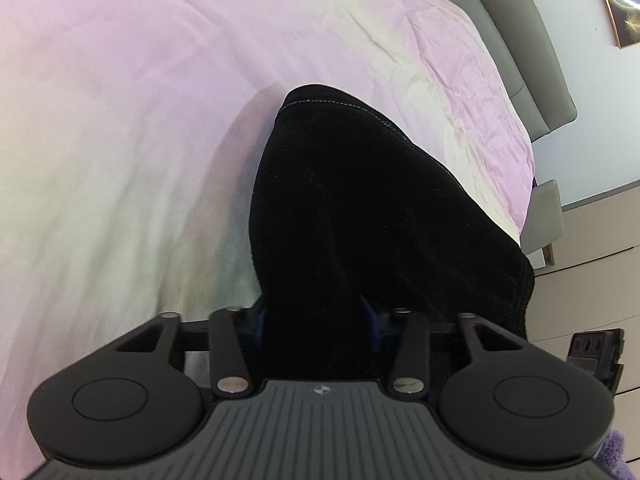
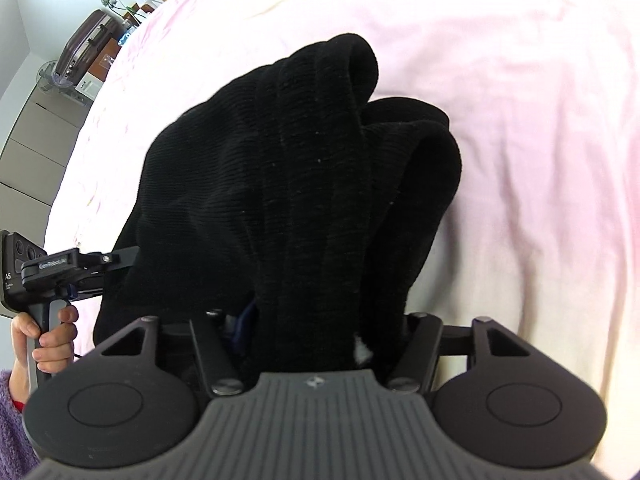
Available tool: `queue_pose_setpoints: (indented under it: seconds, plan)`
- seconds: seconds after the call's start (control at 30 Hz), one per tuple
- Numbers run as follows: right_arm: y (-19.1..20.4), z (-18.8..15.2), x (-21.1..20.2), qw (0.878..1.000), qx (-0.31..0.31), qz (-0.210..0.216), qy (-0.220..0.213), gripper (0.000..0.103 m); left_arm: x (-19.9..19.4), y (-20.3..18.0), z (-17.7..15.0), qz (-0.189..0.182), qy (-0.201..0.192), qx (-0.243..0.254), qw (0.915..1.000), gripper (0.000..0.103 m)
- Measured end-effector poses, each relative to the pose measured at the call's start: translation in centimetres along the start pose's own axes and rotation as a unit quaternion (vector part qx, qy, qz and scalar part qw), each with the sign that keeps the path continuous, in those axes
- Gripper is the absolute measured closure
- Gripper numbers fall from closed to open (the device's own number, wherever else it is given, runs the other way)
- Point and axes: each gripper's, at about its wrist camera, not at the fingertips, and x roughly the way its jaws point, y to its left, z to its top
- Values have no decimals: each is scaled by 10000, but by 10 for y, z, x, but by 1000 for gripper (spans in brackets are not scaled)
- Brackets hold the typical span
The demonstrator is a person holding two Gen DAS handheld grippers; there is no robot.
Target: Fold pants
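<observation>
In the left wrist view, the left gripper (image 1: pixel 316 316) has its jaws closed on a bunched edge of the black pants (image 1: pixel 360 208), which hang forward from it over the pink bed sheet (image 1: pixel 120 100); a line of pale stitching runs along the far edge of the fabric. In the right wrist view, the right gripper (image 2: pixel 320 332) likewise clamps a thick gathered fold of the pants (image 2: pixel 288 168) above the sheet (image 2: pixel 540 140), and the person's left hand (image 2: pixel 50 340) grips the other handle at the left.
</observation>
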Motion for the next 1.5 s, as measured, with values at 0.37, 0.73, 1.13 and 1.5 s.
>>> queue_pose_setpoints:
  seconds: [0.37,0.73,1.13,1.5]
  plan:
    - [71,-15,-44,9993,-260,142,-210,58,-55,-19,-8,47,-234,176,9996,78]
    - [177,-40,-9,9945,-351,941,-309,58,-170,30,15,638,-917,159,9936,78]
    - [276,-86,92,9879,-83,1529,-226,58,-226,120,34,1294,-1037,62,9861,78]
    - [272,-111,118,9997,30,211,80,39,-199,124,22,2072,-1023,885,9689,69]
